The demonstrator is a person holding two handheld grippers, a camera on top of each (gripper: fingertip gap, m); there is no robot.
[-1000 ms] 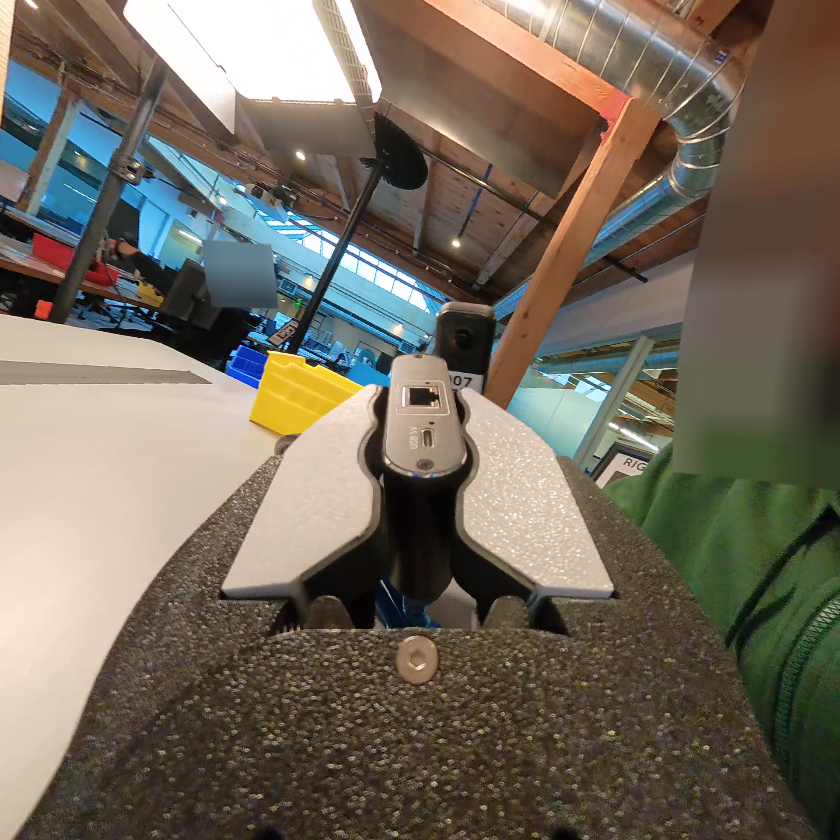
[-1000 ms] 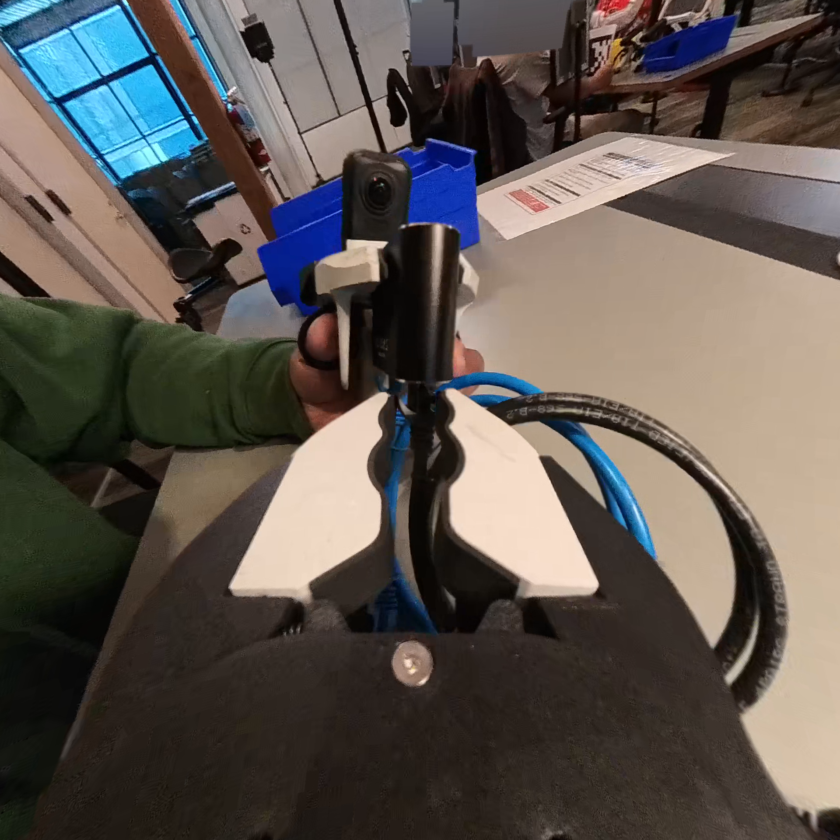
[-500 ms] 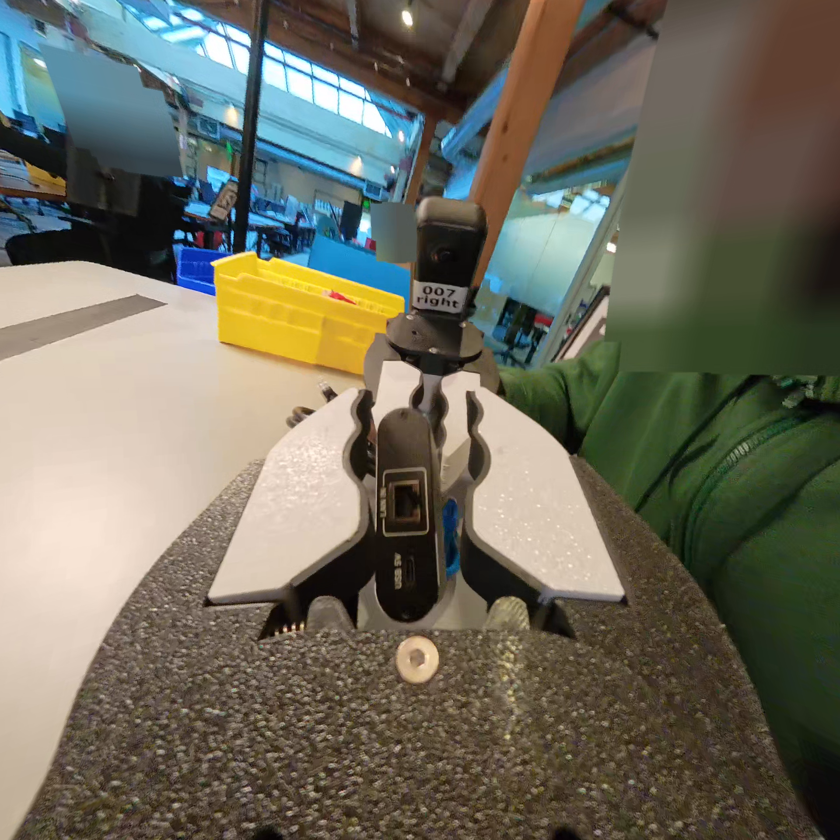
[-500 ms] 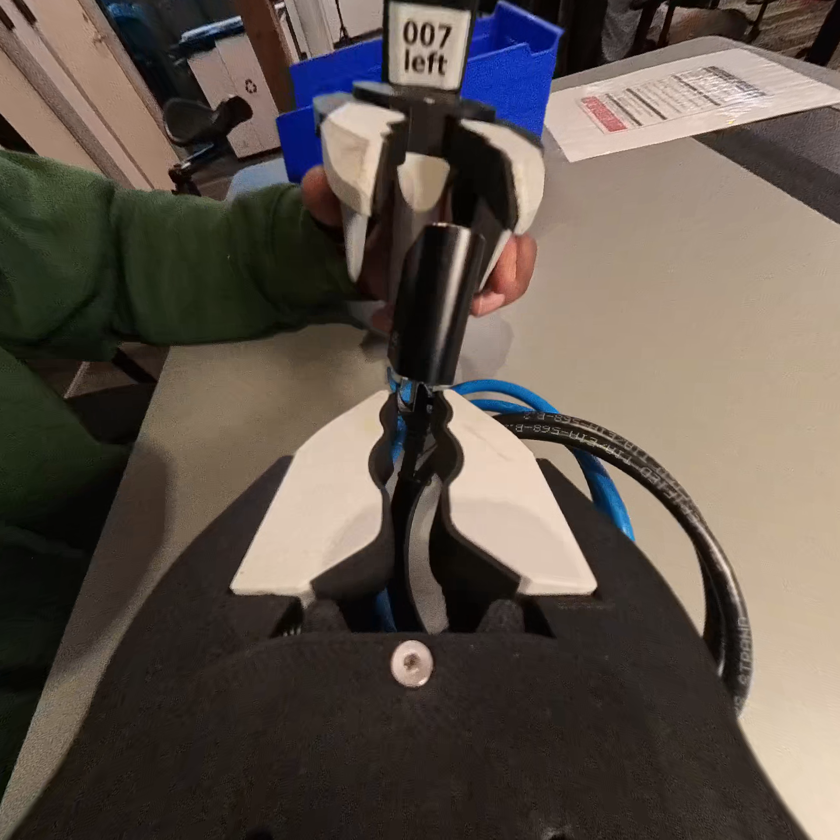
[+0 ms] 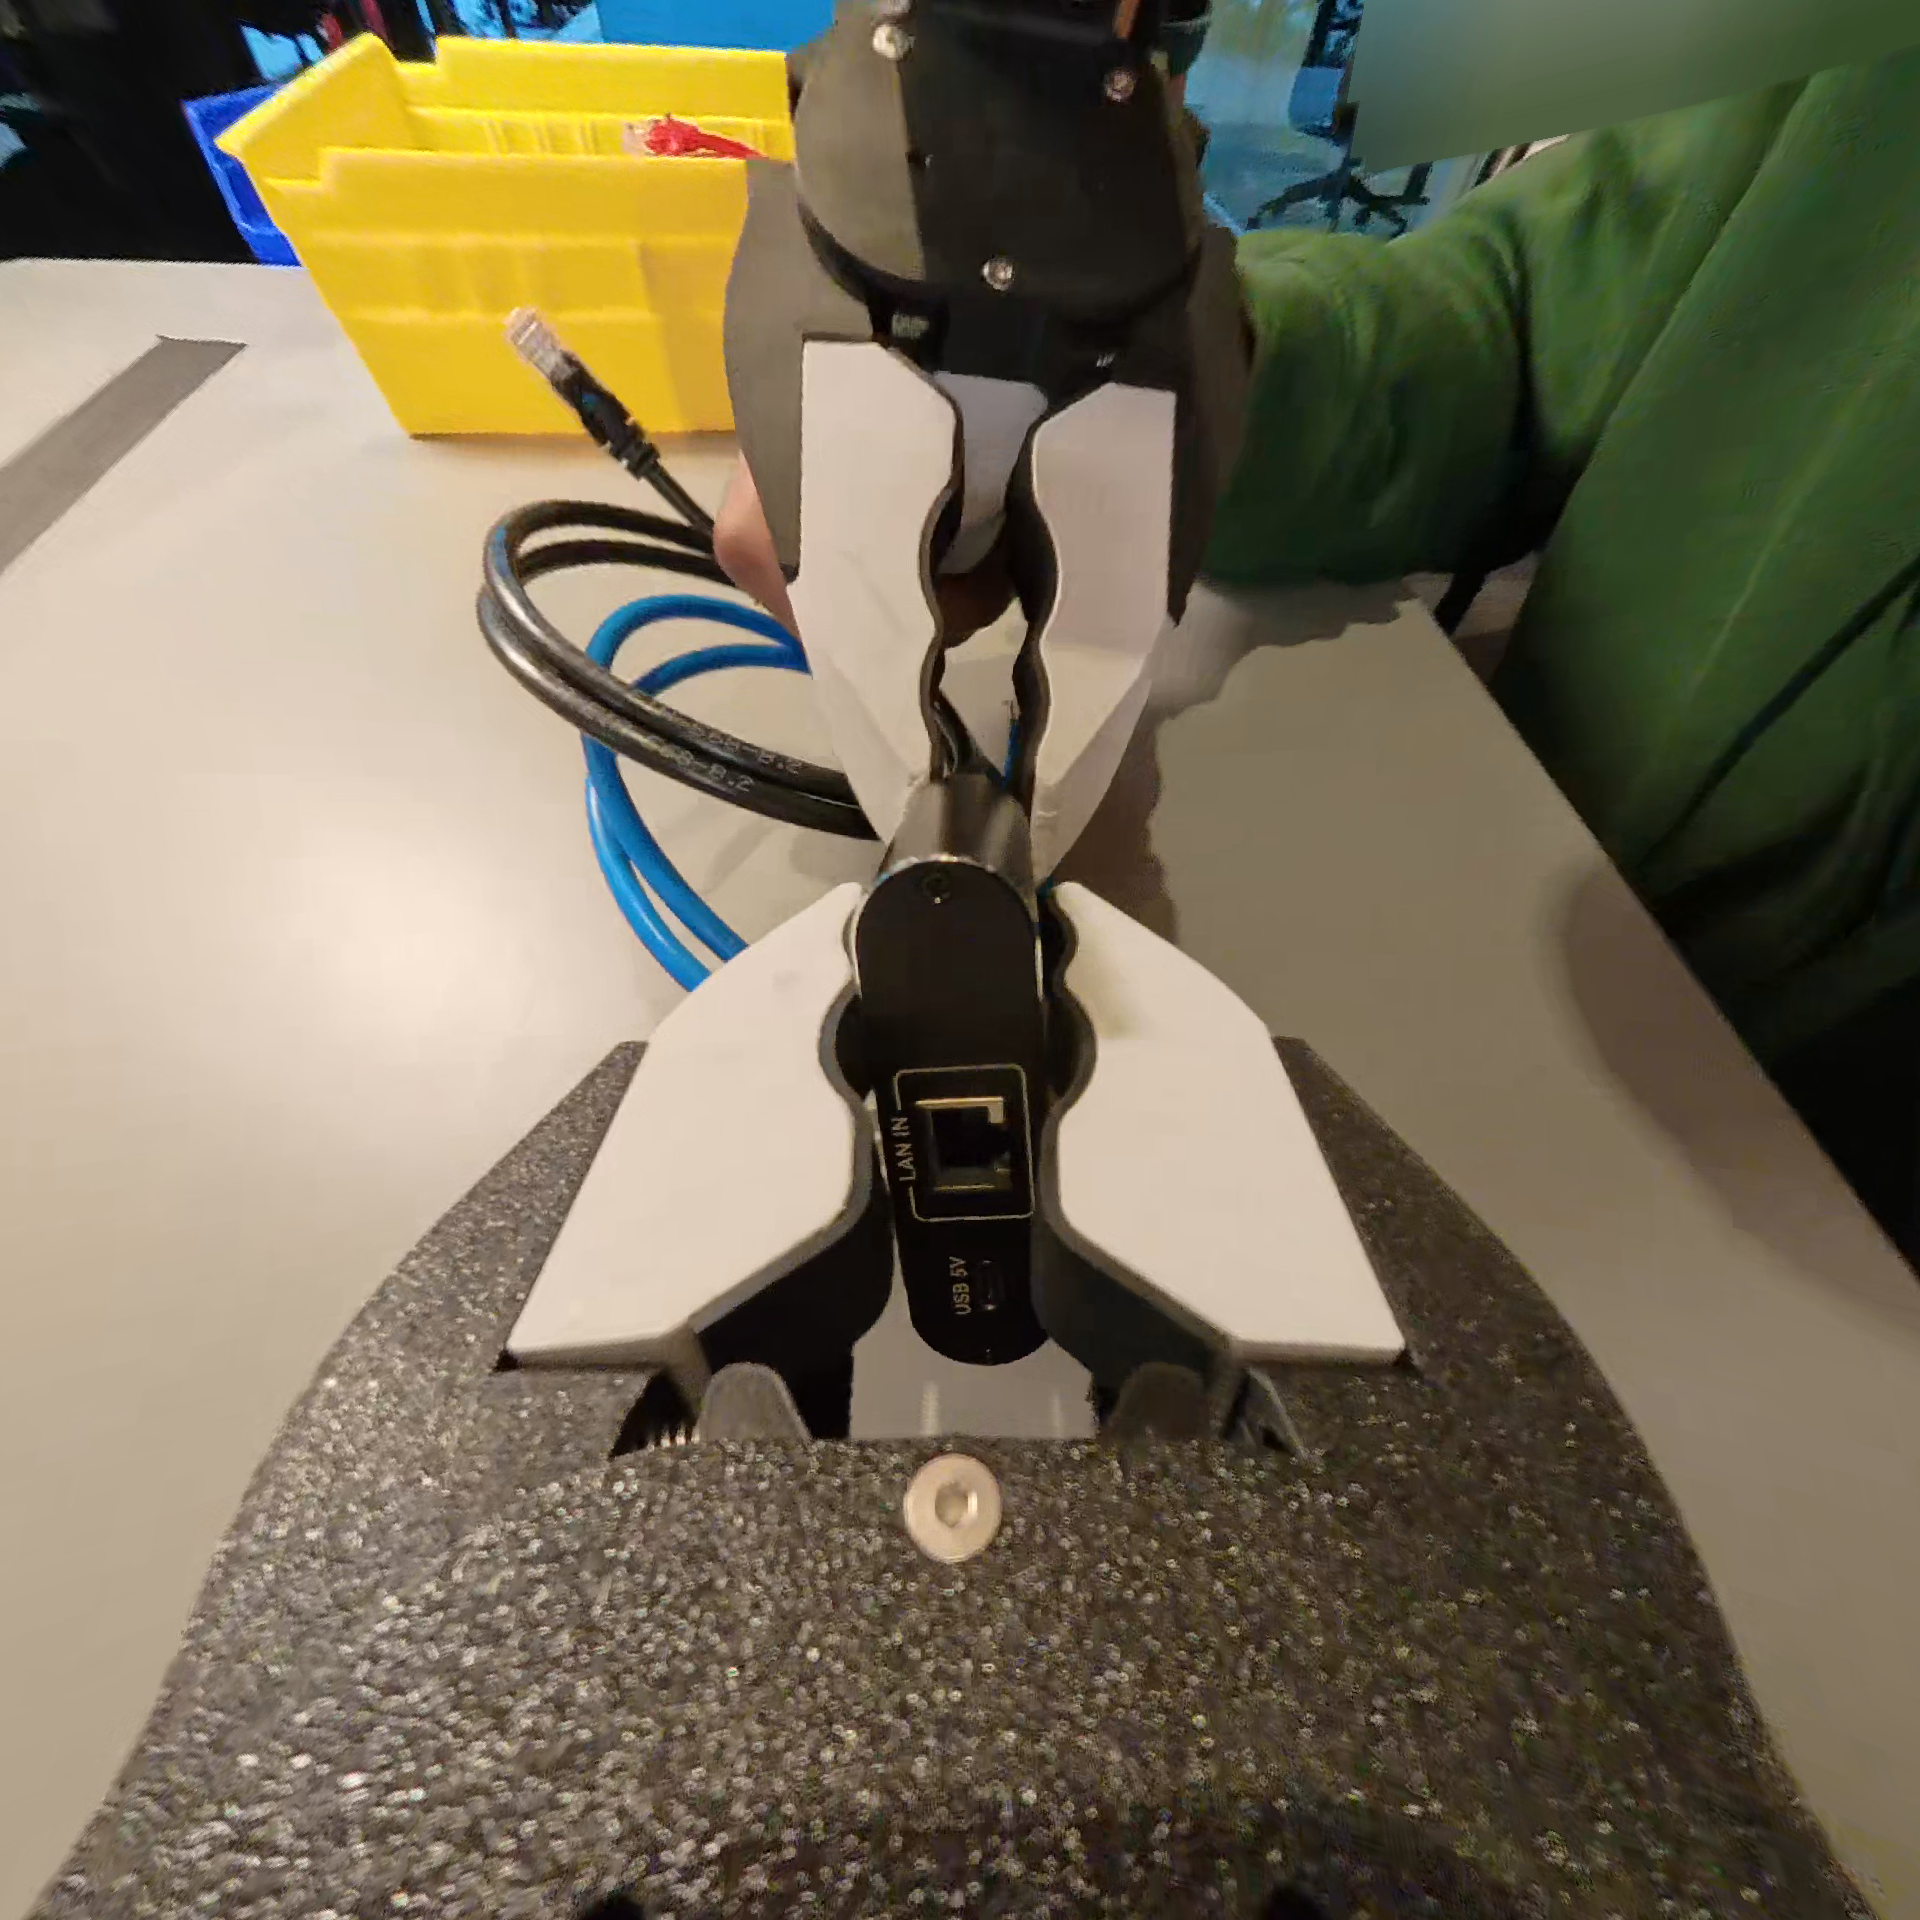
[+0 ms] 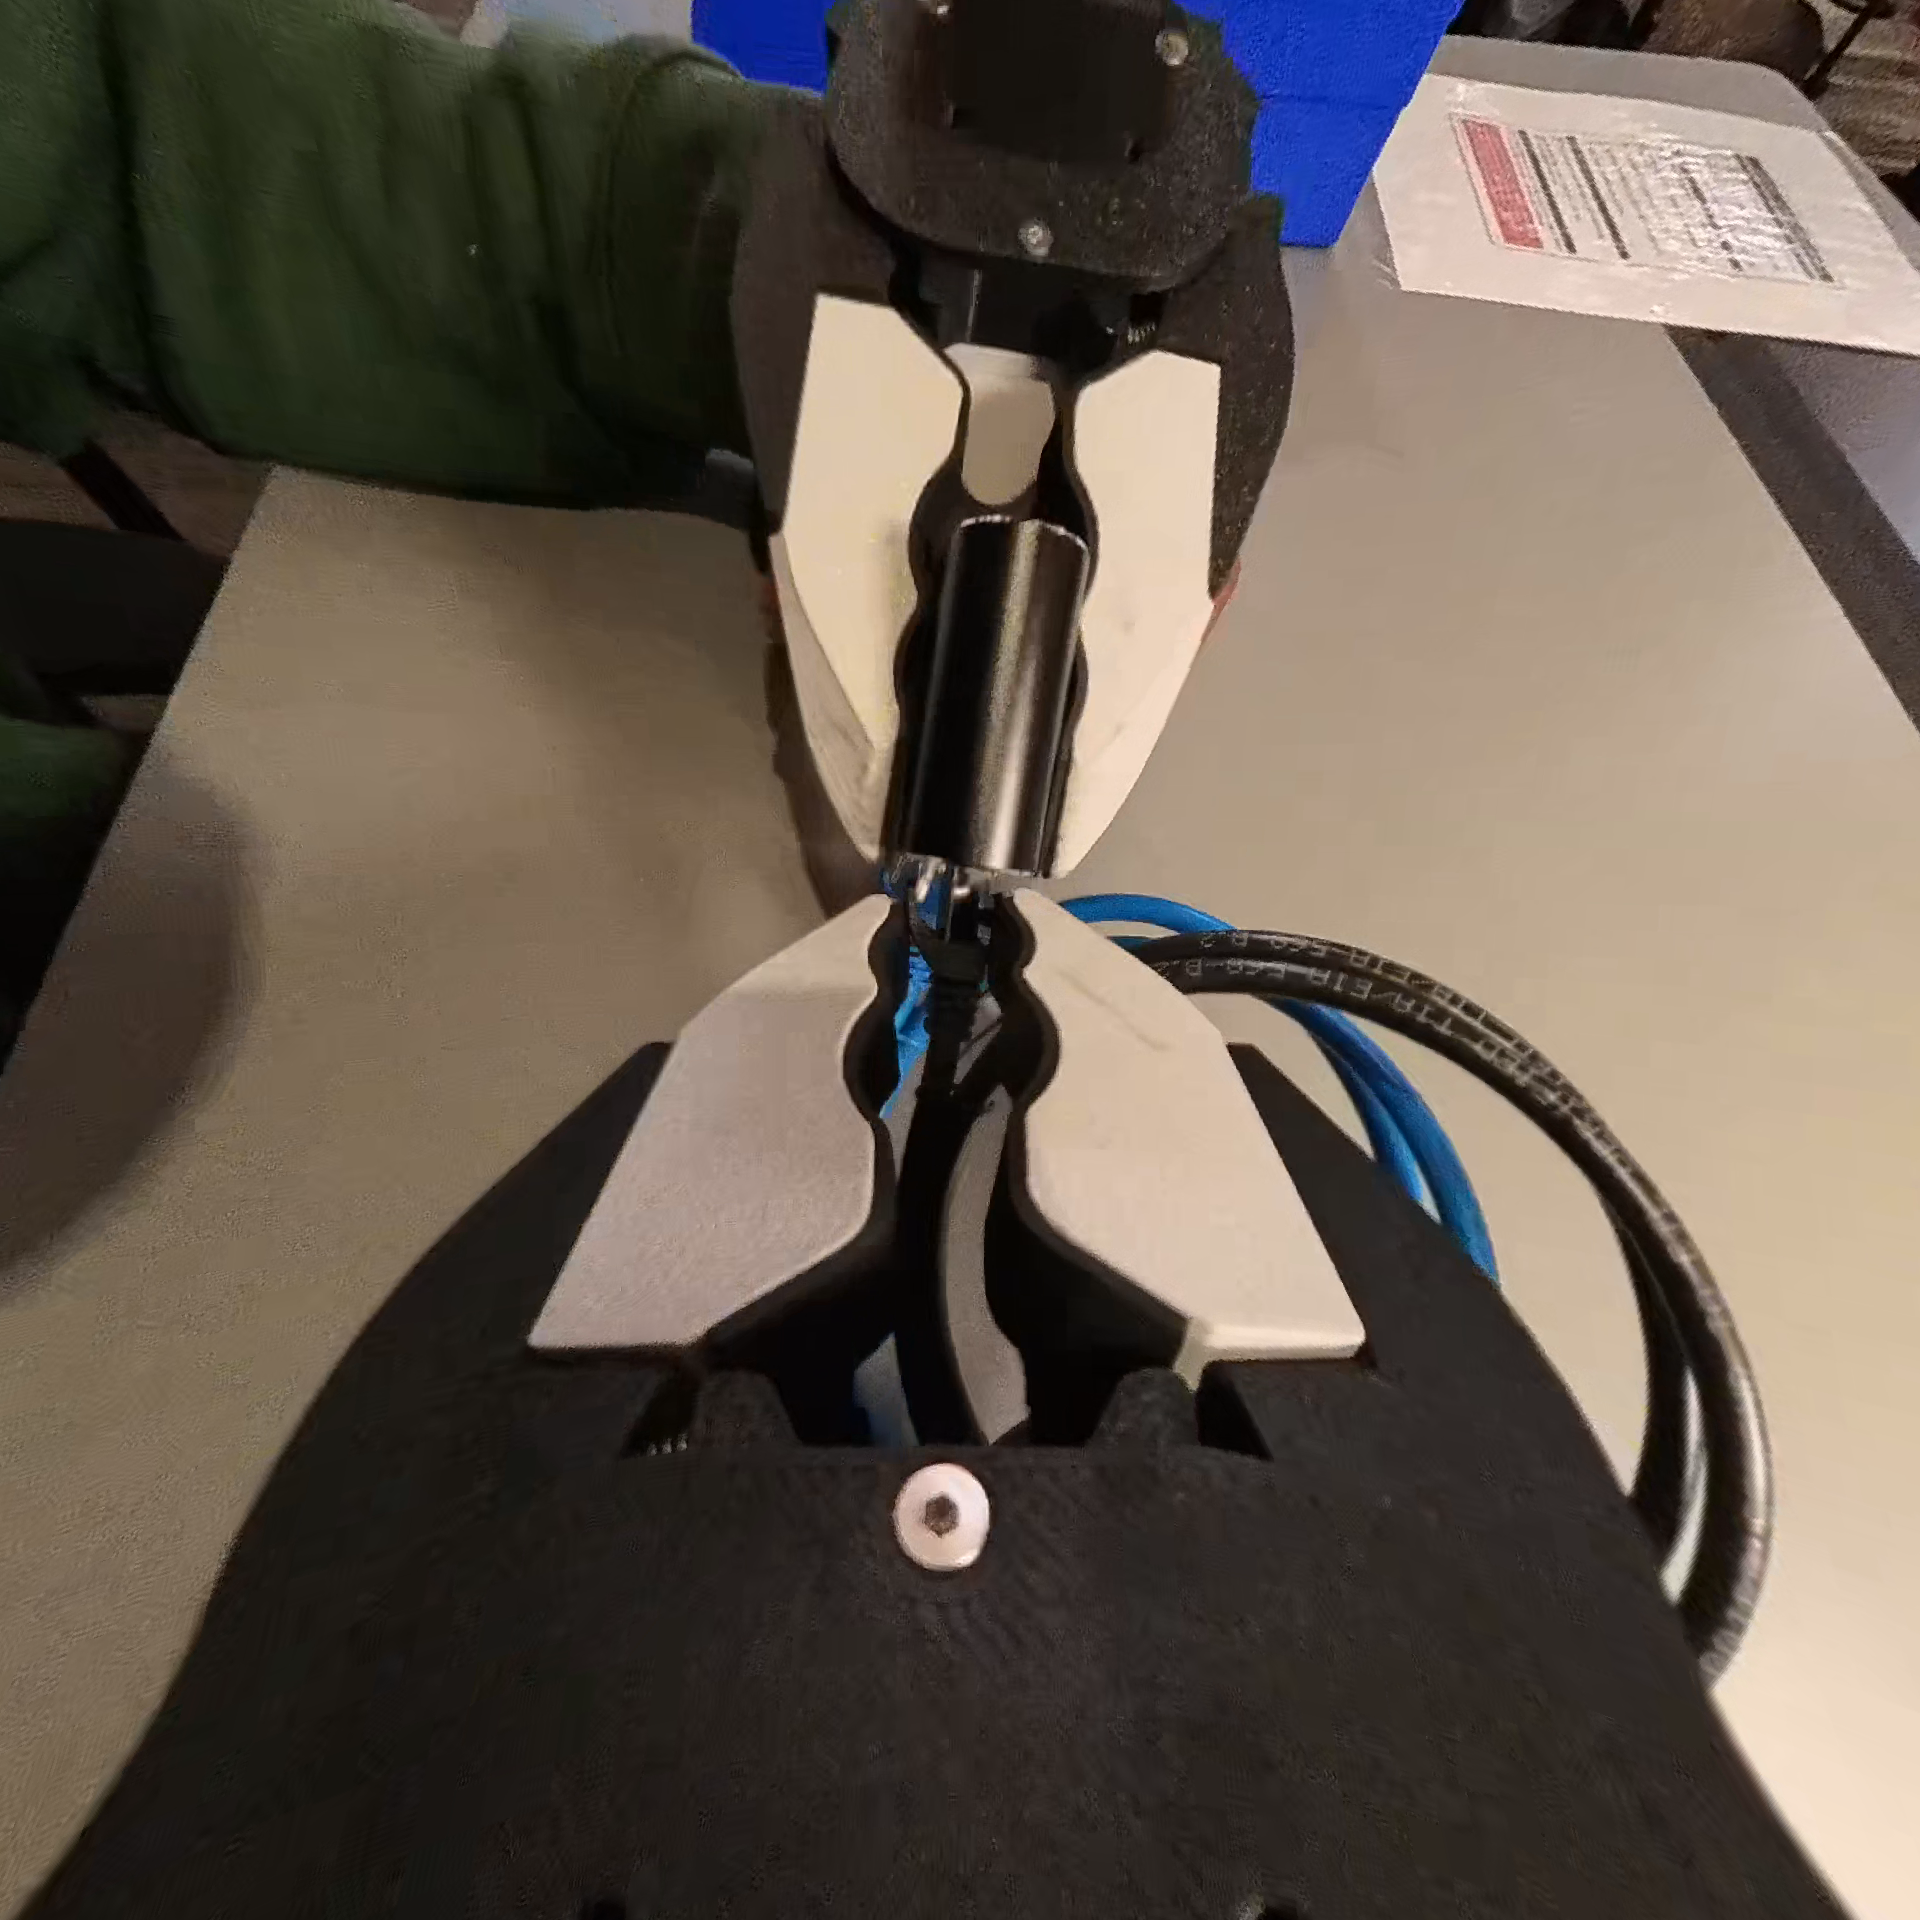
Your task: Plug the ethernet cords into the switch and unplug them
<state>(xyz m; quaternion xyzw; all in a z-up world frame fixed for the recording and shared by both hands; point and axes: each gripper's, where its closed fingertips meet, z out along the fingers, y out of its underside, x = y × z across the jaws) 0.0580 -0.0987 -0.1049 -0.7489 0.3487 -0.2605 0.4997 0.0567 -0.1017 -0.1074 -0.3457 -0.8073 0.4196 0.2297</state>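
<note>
My left gripper (image 5: 961,914) is shut on the black switch (image 5: 961,1122), whose near end shows an empty network port and a small USB port. My right gripper (image 6: 951,914) faces it tip to tip and is shut on the black ethernet cord (image 6: 951,997) right at its plug, with the blue cord (image 6: 902,1003) running between the jaws beside it. Both plugs (image 6: 935,899) meet the switch's far end (image 6: 987,707). The black cord (image 5: 582,686) and the blue cord (image 5: 634,842) coil on the table. A free black plug (image 5: 566,369) sticks up.
A yellow bin (image 5: 499,260) stands behind the coils on the grey table (image 5: 260,831). A blue bin (image 6: 1320,125) and a printed sheet (image 6: 1621,208) lie beyond the left gripper. A person's green sleeves (image 5: 1558,395) hold both grippers near the table edge. Only a small space, under 4 cm, lies between the two pairs of fingers.
Both grippers have tilted down toward the table while staying tip to tip. The switch stays in my left gripper and the cords in my right; the coils and free plug came into view.
</note>
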